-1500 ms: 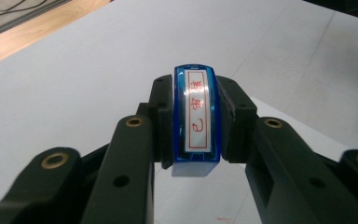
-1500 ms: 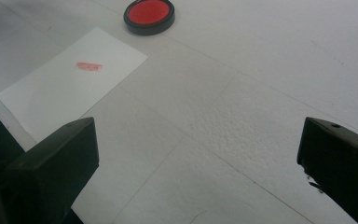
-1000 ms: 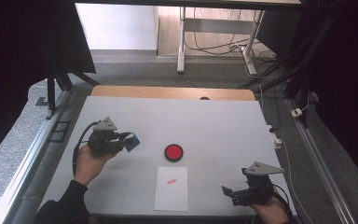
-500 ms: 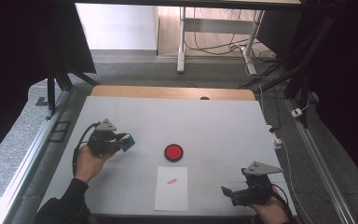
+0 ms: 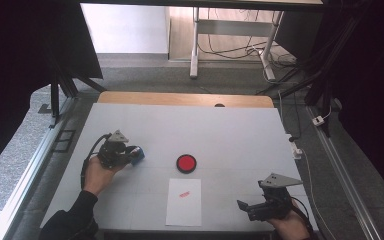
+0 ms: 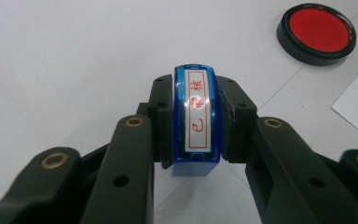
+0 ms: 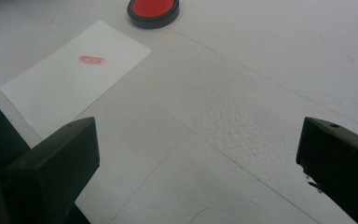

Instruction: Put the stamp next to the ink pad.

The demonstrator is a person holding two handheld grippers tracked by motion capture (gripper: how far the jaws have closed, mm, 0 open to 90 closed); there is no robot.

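A blue stamp [image 6: 196, 119] with a white label in red characters sits clamped between the jaws of my left gripper [image 6: 196, 126], just above the white table. The high view has the same left gripper [image 5: 130, 155] at the table's left, with the blue stamp [image 5: 138, 154] pointing right. A round red ink pad [image 5: 186, 163] in a black case lies at the middle of the table; it is the ink pad [image 6: 317, 32] and the ink pad [image 7: 153, 10] in the gripper views. A white sheet [image 5: 184, 201] bears a red stamp mark [image 7: 92, 59]. My right gripper [image 5: 250, 209] rests open near the front right edge.
The white table [image 5: 230, 135] ends in a wooden strip [image 5: 185, 99] at its far side. Beyond it stand desk legs and cables on the floor. Metal rails run along both sides of the table.
My left gripper has sunk lower toward the table with the stamp in it. The right gripper has stayed put.
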